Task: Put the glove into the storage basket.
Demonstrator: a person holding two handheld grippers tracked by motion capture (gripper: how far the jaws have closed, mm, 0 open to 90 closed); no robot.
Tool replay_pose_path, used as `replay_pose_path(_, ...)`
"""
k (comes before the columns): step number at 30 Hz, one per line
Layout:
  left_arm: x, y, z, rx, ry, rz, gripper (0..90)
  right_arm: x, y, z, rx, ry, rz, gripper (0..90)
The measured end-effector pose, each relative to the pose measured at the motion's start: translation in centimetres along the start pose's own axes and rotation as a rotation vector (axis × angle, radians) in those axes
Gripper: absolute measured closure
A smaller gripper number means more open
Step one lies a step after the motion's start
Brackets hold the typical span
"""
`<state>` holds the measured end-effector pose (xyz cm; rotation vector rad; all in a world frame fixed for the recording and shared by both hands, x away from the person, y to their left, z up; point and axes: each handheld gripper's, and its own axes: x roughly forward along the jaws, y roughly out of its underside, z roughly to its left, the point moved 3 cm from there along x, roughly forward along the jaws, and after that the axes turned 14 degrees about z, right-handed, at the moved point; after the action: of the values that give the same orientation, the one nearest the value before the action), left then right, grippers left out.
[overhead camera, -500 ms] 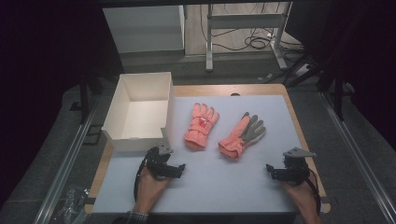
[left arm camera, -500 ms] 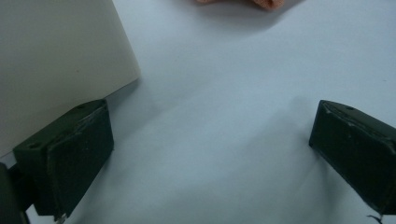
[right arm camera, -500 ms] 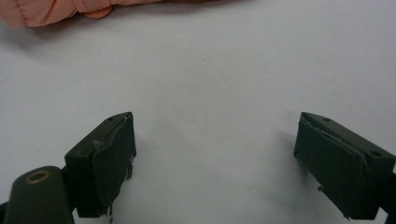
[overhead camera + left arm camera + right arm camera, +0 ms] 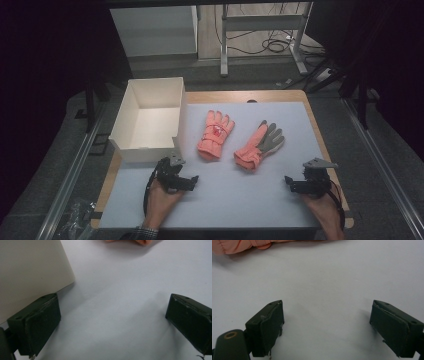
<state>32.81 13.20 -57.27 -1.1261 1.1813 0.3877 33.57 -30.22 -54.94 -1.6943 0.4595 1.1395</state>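
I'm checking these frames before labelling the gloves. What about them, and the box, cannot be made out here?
- Left glove: the small red mark on its back is too small to read in the high view; the left gripper view cuts it off at the top edge.
- Right glove: the right gripper view's top edge crops it.
- White box: its near wall hides the adjoining strip of floor in the high view.

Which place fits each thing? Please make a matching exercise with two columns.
Things:
1. white box
2. all-pink glove
3. pink glove with grey palm
4. right gripper

Places:
a. at the table's right front, open and holding nothing
b. left of the other glove
c. on the table's left side
d. nearer the right edge than the other glove

Pairs: 1-c, 2-b, 3-d, 4-a
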Motion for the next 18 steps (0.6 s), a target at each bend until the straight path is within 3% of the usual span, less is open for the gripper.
replay_pose_path(8,0.0,0.0,0.0,0.0,0.0,0.0,0.0,-0.2,-0.2,0.1,-0.005,0.001,0.012,14.3)
replay_pose_path(18,0.0,0.0,0.0,0.0,0.001,-0.001,0.0,-0.5,-1.5,1.1,-0.038,-0.038,-0.002,18.4)
